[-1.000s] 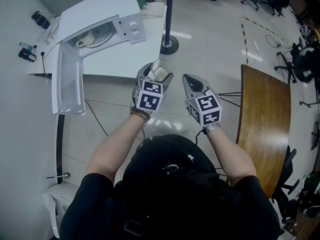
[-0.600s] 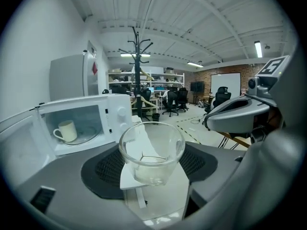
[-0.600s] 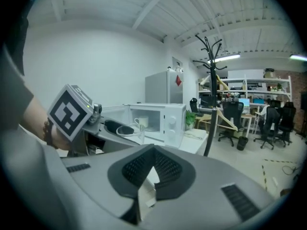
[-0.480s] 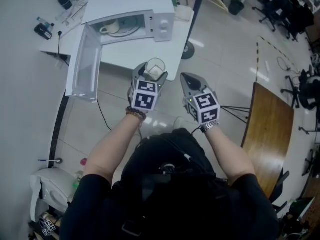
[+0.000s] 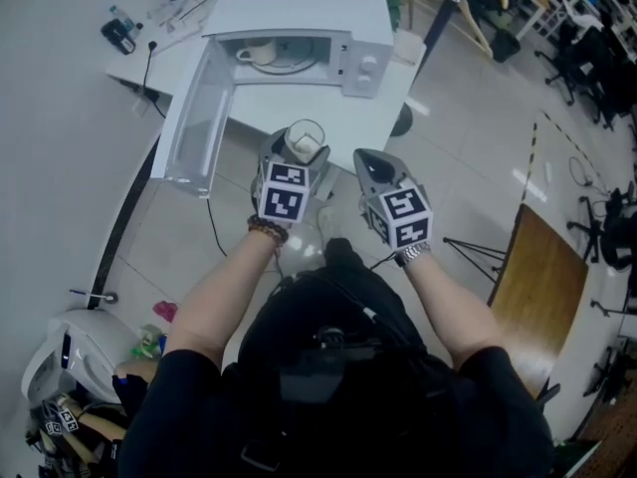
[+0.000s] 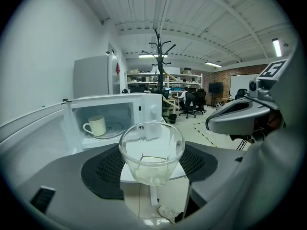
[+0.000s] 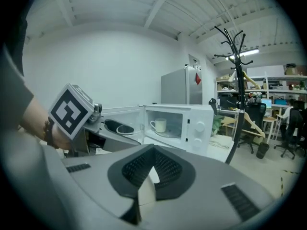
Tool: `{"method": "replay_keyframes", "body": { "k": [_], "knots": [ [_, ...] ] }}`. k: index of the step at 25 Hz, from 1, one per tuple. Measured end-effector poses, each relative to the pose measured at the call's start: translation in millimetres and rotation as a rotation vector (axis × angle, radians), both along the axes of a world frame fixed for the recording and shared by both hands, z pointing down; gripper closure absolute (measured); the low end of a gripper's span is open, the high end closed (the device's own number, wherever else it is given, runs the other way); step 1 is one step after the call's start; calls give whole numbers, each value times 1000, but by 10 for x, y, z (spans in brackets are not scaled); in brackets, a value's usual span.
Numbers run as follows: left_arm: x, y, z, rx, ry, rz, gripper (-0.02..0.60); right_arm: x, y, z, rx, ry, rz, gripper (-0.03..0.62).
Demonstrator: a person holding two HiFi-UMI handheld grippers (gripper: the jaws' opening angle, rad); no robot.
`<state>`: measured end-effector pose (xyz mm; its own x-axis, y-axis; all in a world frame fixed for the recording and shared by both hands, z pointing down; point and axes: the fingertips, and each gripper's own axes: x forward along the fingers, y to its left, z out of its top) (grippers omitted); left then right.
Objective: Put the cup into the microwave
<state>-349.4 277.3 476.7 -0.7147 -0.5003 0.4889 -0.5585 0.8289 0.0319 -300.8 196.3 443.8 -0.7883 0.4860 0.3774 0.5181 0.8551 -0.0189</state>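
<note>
Your left tongs (image 5: 302, 149) clamp the glass cup (image 6: 151, 152) between their pads, facing the open microwave (image 5: 299, 28); your right tongs (image 7: 152, 171) are closed together, empty.

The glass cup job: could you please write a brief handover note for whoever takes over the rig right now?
Left gripper: shut on the clear glass cup, held in the air in front of the microwave.
Right gripper: shut, empty.
White microwave on the white table: door open, a cream mug already inside.
Done: cup picked up.
Left: set it inside, clear of the mug.
</note>
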Motion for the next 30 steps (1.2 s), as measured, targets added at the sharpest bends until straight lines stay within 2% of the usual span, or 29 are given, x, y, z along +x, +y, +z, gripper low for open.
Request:
{"method": "replay_keyframes", "body": {
  "k": [10, 30],
  "knots": [
    [-508, 255, 100, -12, 13, -76, 232, -495, 196, 149, -16, 23, -64, 594],
    [-1764, 187, 336, -8, 53, -117, 233, -1412, 189, 466, -27, 109, -106, 594]
  ]
}}
